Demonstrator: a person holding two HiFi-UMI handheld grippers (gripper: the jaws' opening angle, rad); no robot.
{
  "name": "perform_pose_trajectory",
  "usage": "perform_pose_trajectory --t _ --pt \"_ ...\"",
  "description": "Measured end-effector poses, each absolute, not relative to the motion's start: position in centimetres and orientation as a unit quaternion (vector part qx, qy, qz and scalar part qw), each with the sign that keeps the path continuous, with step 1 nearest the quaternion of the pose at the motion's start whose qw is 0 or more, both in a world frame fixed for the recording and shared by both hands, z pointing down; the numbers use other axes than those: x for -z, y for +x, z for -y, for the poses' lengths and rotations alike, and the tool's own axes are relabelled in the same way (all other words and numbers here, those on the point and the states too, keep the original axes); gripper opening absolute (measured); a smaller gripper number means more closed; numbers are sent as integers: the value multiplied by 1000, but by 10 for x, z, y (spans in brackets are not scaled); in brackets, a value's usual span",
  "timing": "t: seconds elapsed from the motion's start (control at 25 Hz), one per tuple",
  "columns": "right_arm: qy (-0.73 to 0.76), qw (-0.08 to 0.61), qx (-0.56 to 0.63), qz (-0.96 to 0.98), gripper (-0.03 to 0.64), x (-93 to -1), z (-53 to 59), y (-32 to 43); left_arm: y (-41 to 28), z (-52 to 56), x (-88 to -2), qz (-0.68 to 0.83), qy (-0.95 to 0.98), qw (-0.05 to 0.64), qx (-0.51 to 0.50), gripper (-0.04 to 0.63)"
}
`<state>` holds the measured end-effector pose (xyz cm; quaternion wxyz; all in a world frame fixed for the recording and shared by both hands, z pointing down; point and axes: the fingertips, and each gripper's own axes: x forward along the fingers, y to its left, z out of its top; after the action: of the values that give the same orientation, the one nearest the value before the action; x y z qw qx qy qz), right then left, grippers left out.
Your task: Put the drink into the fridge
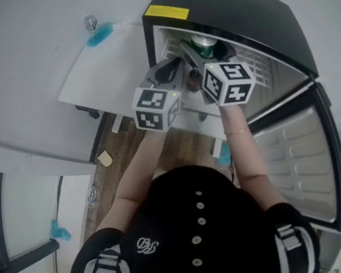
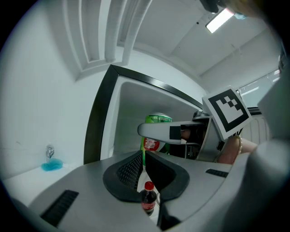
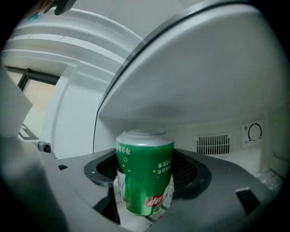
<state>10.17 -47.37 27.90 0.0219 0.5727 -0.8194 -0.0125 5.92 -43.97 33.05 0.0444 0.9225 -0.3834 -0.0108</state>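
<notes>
A green drink can [image 3: 145, 174] sits between the fingers of my right gripper [image 3: 146, 183], which is shut on it, its print upside down. The can [image 1: 203, 43] is inside the top of the open black fridge [image 1: 236, 11], just under the ceiling. In the left gripper view the can [image 2: 158, 120] shows behind one right gripper finger [image 2: 158, 131]. My left gripper [image 1: 172, 67] hangs at the fridge mouth, just left of the can. It [image 2: 144, 156] is shut with nothing held. Past its jaws a small cola bottle [image 2: 148, 198] stands lower down.
The fridge door [image 1: 300, 155] stands swung open to the right. A vent [image 3: 213, 144] and a dial [image 3: 255, 132] are on the fridge's back wall. Left of the fridge is a white counter [image 1: 108, 66] with a blue patch [image 1: 99, 34]. Wooden floor [image 1: 129, 149] lies below.
</notes>
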Motion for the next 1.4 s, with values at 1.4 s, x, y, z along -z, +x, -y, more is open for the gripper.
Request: perform_pose_trajectory --t 1.4 --pt "617 -21 29 786 149 -292 434 124 65 434 -339 379 924 50 5 8"
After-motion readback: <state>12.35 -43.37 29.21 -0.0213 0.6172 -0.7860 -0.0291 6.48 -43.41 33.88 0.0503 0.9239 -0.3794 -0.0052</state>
